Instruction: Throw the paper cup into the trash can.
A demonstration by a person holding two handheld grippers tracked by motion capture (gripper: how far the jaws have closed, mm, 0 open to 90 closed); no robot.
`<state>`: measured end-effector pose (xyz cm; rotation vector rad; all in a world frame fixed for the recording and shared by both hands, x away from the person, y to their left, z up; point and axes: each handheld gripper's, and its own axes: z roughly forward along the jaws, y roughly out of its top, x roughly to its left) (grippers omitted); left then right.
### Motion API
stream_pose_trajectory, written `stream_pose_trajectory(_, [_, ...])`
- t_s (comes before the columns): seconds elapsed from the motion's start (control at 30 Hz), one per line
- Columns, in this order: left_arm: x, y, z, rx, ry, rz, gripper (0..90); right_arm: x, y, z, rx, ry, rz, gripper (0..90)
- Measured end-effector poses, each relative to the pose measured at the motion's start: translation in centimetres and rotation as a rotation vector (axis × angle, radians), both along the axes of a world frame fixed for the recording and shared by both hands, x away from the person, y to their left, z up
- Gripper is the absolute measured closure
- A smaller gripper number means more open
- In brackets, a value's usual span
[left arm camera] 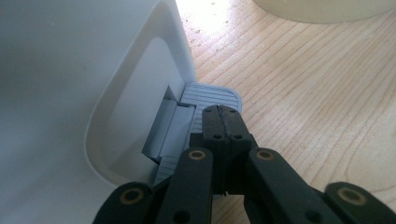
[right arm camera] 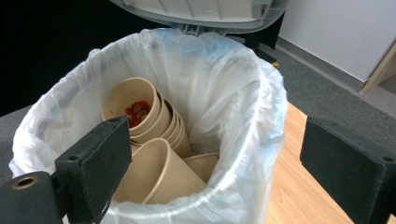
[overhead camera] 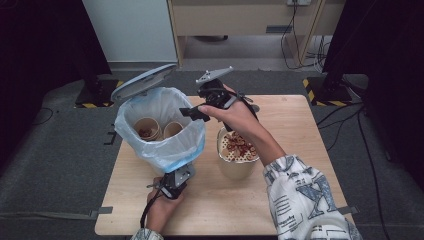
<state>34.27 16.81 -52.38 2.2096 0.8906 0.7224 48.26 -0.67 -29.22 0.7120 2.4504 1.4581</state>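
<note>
Table (overhead camera: pixel 300 135) pale grained wood; bin liner (right arm camera: pixel 243 107) thin glossy plastic; cups (right arm camera: pixel 154 177) matt brown paper.

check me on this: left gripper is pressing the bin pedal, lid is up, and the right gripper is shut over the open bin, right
One thing is off: the right gripper is open, not shut. The right gripper view shows its jaws spread wide apart over the bin, with nothing between them. The rest holds: the left gripper, shut, rests on the pedal, and the lid is up.
</note>
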Motion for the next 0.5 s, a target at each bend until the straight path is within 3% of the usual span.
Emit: stream_pose_trajectory(0.5, [0.0,0.0,0.0,0.000,-0.001,-0.001,89.1,0.3,-2.9,-0.1,0.013,-0.013,-0.066,9.8])
